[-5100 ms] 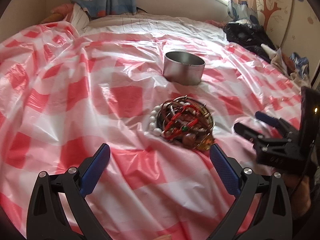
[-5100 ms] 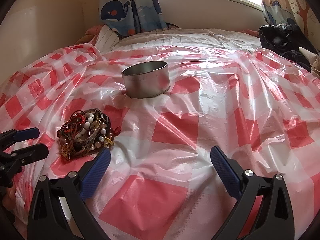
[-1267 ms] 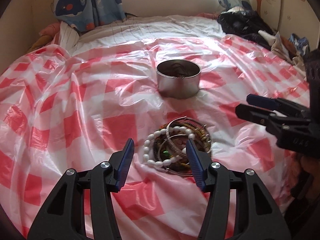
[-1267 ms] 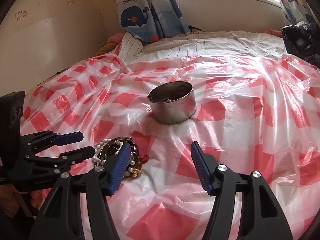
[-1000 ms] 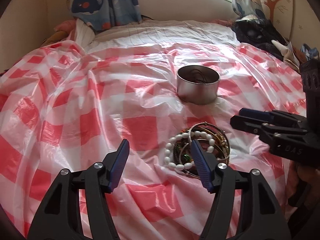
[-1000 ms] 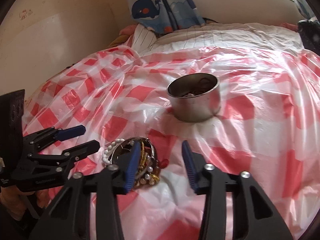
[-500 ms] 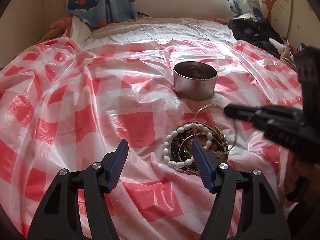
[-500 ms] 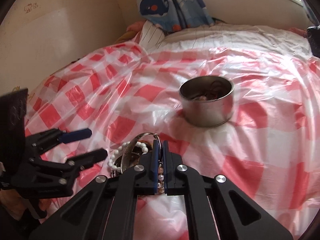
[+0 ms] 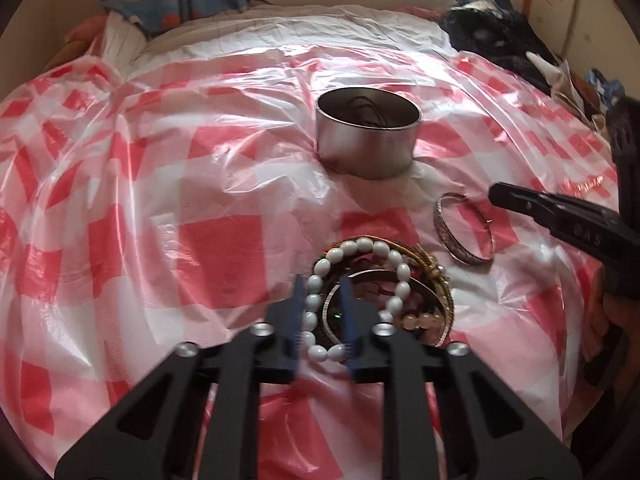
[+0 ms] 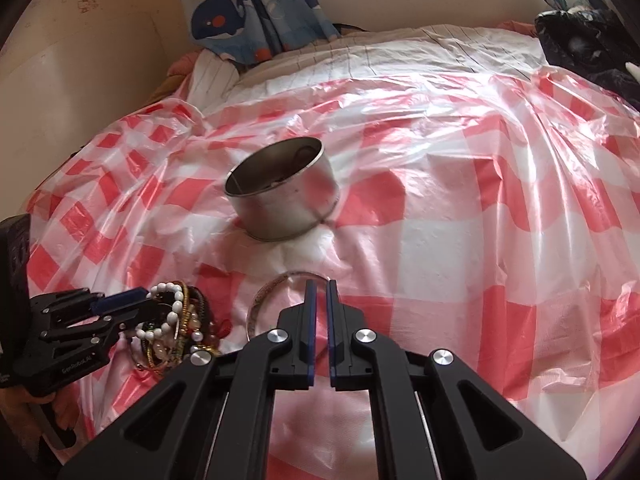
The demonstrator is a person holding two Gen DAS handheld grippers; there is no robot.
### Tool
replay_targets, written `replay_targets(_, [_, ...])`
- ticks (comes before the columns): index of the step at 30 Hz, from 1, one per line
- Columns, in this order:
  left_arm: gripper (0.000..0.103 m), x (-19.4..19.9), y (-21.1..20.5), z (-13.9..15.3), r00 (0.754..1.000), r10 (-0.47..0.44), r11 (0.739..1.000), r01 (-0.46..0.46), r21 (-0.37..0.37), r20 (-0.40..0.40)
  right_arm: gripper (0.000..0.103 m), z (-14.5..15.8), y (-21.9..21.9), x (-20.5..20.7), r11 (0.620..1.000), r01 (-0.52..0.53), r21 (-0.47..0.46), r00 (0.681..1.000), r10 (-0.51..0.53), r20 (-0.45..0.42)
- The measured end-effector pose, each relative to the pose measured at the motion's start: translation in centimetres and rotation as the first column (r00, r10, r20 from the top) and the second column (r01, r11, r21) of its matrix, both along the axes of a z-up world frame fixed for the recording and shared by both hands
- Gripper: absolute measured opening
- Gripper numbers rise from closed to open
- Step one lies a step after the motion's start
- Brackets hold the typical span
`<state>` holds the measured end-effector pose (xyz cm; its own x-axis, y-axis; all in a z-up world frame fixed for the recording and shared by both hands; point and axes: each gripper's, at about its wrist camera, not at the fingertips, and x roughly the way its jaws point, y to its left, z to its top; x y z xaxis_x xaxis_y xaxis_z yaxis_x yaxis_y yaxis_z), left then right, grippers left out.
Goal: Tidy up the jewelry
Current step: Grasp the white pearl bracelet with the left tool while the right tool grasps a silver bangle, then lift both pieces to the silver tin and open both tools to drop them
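A pile of jewelry (image 9: 404,284) lies on the red-checked plastic sheet (image 9: 132,208). On top is a white bead bracelet (image 9: 352,248). My left gripper (image 9: 322,304) is closing around the bracelet's near side, the beads between its blue pads. My right gripper (image 10: 319,292) is shut on a silver bangle (image 10: 276,286), lifted just clear of the pile; the bangle (image 9: 464,230) hangs from its tip in the left wrist view. A round metal tin (image 9: 368,136) with some pieces inside stands behind; it also shows in the right wrist view (image 10: 282,192).
The sheet covers a soft, wrinkled bed. Dark clothes (image 9: 496,36) are heaped at the far right. A whale-print curtain (image 10: 248,12) and a wall are behind the bed.
My right gripper closed on the silver bangle and pulled it off the pile to the right. My left gripper moved onto the white bead bracelet and narrowed around it.
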<state>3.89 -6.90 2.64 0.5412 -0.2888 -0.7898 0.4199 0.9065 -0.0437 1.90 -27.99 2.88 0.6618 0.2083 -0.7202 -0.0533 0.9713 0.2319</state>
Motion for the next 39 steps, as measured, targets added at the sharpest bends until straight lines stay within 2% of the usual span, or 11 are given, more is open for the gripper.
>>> replay_targets(1, [0.009,-0.2,-0.1,0.2,1.000,-0.004,1.000,0.003,0.011,0.012,0.008,-0.1,-0.1,0.0,1.000,0.003,-0.001,1.000,-0.003,-0.003])
replay_targets(4, [0.000,-0.7,0.6,1.3,0.999,0.003,1.000,-0.002,-0.023,0.043,0.044,-0.7,0.3,0.2,0.999,0.011,-0.048,1.000,-0.012,-0.020])
replay_targets(9, [0.001,-0.4,1.4,1.5,0.999,0.025,0.999,-0.024,-0.041,0.031,0.045,-2.0,1.0,0.8,0.995,0.000,-0.101,0.997,-0.007,-0.071])
replay_targets(11, [0.016,-0.3,1.4,1.2,1.000,0.016,0.998,-0.016,-0.054,0.003,0.045,-2.3,1.2,0.8,0.994,-0.011,-0.111,0.997,0.003,-0.076])
replay_targets(13, [0.056,-0.2,1.4,0.7,0.999,0.031,0.998,-0.032,-0.062,-0.021,0.045,-2.4,1.4,0.8,0.993,-0.022,-0.115,0.997,0.012,-0.081])
replay_targets(15, [0.057,-0.3,1.3,0.2,0.999,0.022,0.997,-0.026,-0.073,-0.050,0.045,-2.5,1.4,0.9,0.993,-0.026,-0.117,0.996,0.016,-0.084])
replay_targets(16, [0.052,-0.4,1.2,0.0,0.999,0.015,0.998,-0.018,-0.061,-0.051,0.045,-2.6,1.4,0.9,0.993,-0.028,-0.117,0.996,0.018,-0.086])
replay_targets(19, [0.010,-0.7,0.7,-0.3,0.998,-0.018,0.999,0.016,-0.029,-0.065,0.045,-2.6,1.4,0.9,0.993,-0.032,-0.112,0.996,0.022,-0.088])
replay_targets(28, [0.006,-1.3,2.6,2.0,1.000,-0.002,0.985,-0.002,-0.175,-0.017,0.040,-2.6,1.5,0.9,0.995,-0.036,-0.093,0.996,0.028,-0.086])
replay_targets(32, [0.007,-0.8,1.8,0.2,0.998,0.031,0.999,-0.030,0.021,-0.054,0.040,-2.6,1.4,1.0,0.996,-0.034,-0.086,0.996,0.027,-0.091])
replay_targets(39, [0.006,-1.3,2.5,1.0,1.000,0.011,0.999,-0.012,-0.030,-0.026,0.040,-2.7,1.4,1.0,0.996,-0.033,-0.084,0.995,0.026,-0.091])
